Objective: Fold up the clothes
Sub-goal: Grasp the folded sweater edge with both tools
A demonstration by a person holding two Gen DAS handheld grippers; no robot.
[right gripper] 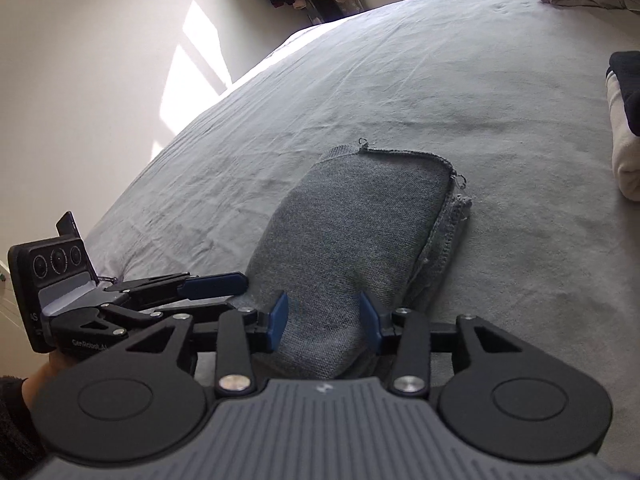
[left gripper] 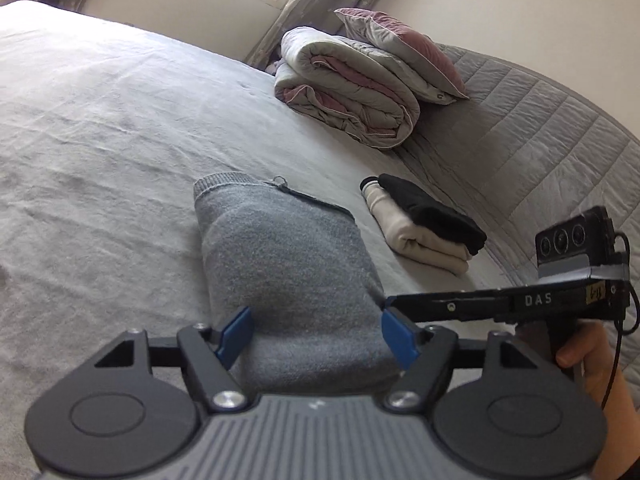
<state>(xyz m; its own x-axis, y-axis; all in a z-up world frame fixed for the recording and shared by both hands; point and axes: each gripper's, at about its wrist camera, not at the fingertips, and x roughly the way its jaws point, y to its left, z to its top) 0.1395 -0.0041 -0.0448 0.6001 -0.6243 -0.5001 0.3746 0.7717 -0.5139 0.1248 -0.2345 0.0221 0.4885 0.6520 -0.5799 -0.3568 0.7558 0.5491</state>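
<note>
Bottom centre of both views: my left gripper (left gripper: 316,338) and right gripper (right gripper: 323,322), both spread apart, holding nothing, astride near end of folded sweater (left gripper: 280,264). Sweater mid-frame on bed (left gripper: 100,128), long axis running away, ribbed hem at far end. Risk: fingers snagging knit on retreat, undoing fold.

Two hand-held tools in black and grey with blue pads

The left tool (left gripper: 316,338) and the right tool (right gripper: 323,320) each have a ribbed grey body, two round black discs, black link arms with silver screws, and blue finger pads (left gripper: 236,338). Seen from the side, the right one carries a three-lens camera block (left gripper: 568,240), white "DAS" lettering, a yellow label and a black cable (left gripper: 616,360). A dark sleeve (right gripper: 14,420) covers the left wrist.
</note>
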